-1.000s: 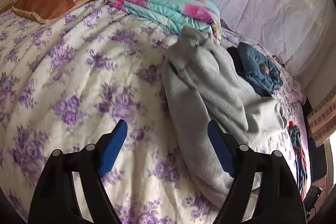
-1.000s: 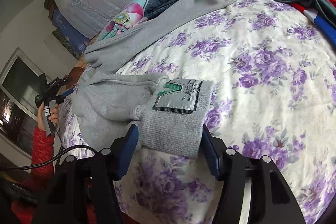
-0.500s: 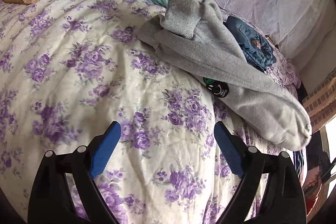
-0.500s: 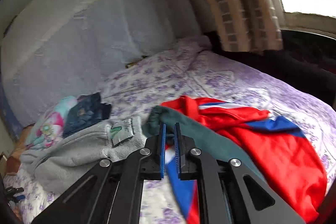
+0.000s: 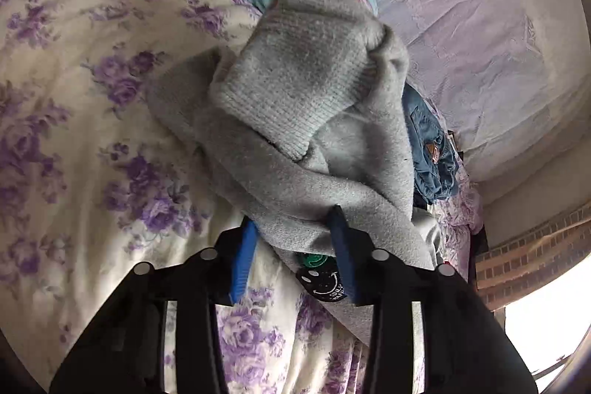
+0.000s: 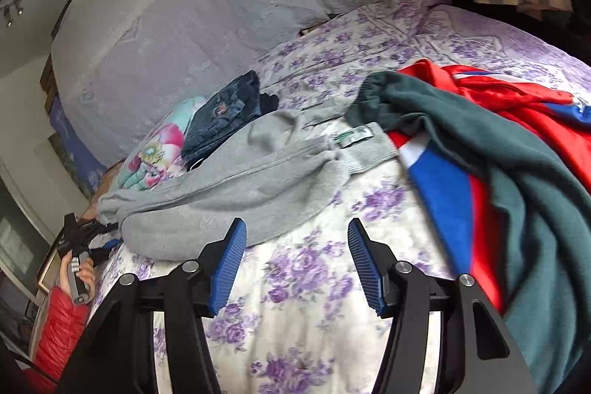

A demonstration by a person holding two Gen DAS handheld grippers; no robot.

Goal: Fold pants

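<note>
Left gripper (image 5: 293, 228) closing on grey pants (image 5: 295, 106); only right view shows right gripper (image 6: 295, 246) opening, empty.

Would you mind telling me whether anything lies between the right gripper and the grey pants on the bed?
Nothing visible does. The right gripper, jaws opening and empty, faces the grey pants across bare floral bedspread. The green garment lies off to the side.

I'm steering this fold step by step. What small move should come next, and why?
Probably bring the right gripper forward and down to the grey pants. The left gripper is closing on a bunched fold of them, with cloth between its pads, while the right one is opening over bare bedspread with nothing between its pads. Both ends need holding to fold them.
</note>
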